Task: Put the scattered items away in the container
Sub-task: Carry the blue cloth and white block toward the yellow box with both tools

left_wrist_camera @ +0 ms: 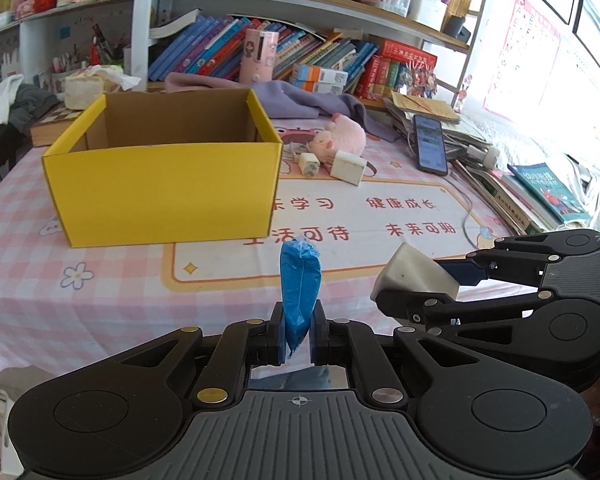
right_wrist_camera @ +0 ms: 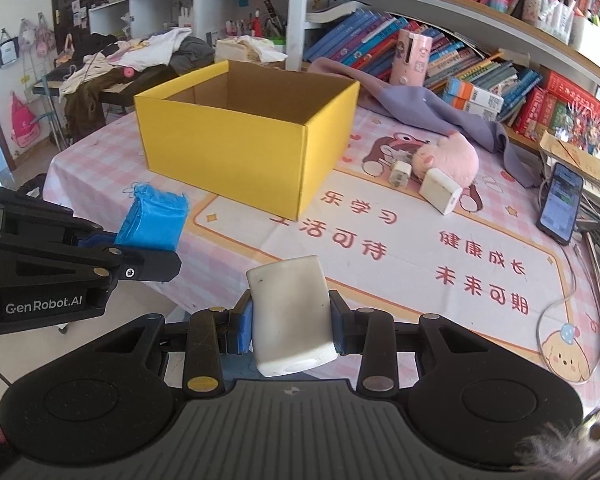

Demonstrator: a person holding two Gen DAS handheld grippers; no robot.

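Note:
An open yellow cardboard box (left_wrist_camera: 160, 184) (right_wrist_camera: 236, 148) stands on the pink checked tablecloth. My left gripper (left_wrist_camera: 298, 332) (right_wrist_camera: 156, 256) is shut on a flat blue plastic packet (left_wrist_camera: 300, 284) (right_wrist_camera: 152, 222), held above the near table edge, short of the box. To its right, my right gripper (right_wrist_camera: 292, 320) (left_wrist_camera: 412, 300) is shut on a white rounded block (right_wrist_camera: 290, 312) (left_wrist_camera: 414, 274). Loose on the cloth right of the box lie a small white charger plug (left_wrist_camera: 309, 163) (right_wrist_camera: 400, 173), a white power adapter (left_wrist_camera: 349, 167) (right_wrist_camera: 440, 191) and a pink plush toy (left_wrist_camera: 342, 134) (right_wrist_camera: 448, 158).
A phone (left_wrist_camera: 431, 144) (right_wrist_camera: 562, 208) on a cable leans on a pile of books at the right. A purple cloth (left_wrist_camera: 292, 98) (right_wrist_camera: 428, 108) lies behind the box, below crowded bookshelves. Clothes are heaped at the far left.

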